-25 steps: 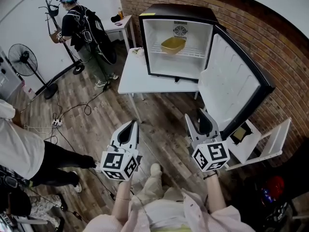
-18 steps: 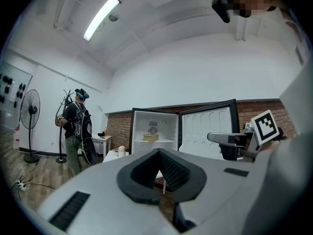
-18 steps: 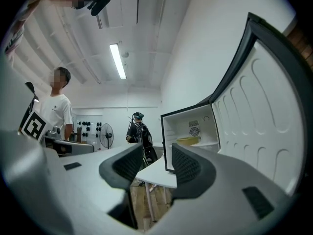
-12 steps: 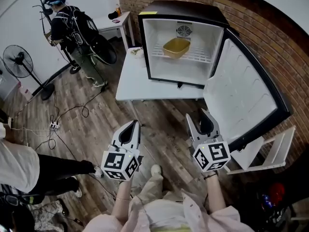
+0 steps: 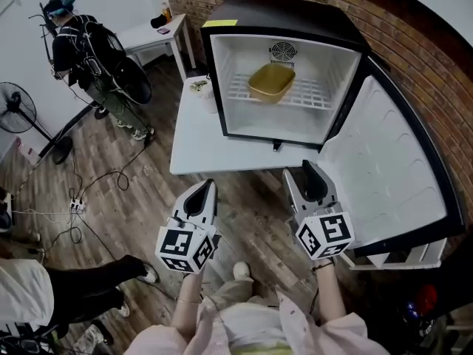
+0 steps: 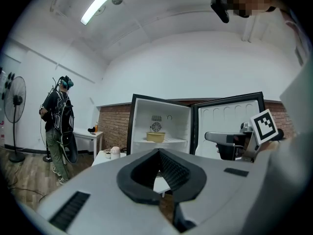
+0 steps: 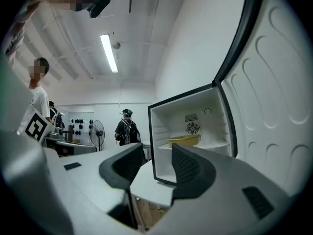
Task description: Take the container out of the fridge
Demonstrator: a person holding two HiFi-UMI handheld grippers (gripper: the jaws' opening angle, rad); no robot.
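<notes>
Well ahead of your left hand-held gripper [image 5: 206, 186], jaws together on nothing, and your right hand-held gripper [image 5: 305, 174], jaws parted and empty, the shallow yellow plastic container [image 5: 270, 82] sits on the white wire shelf [image 5: 315, 95] of the open black mini fridge [image 5: 281, 22]. It is probably light, stiff and slick: pinch its near rim wall.

Wooden floor [image 5: 133, 198], rough brick wall [image 5: 414, 21], smooth plastic fridge [image 5: 236, 65].

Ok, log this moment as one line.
fridge: door open | container: on shelf, untouched | left gripper: shut, empty | right gripper: open, empty | both short of fridge
</notes>
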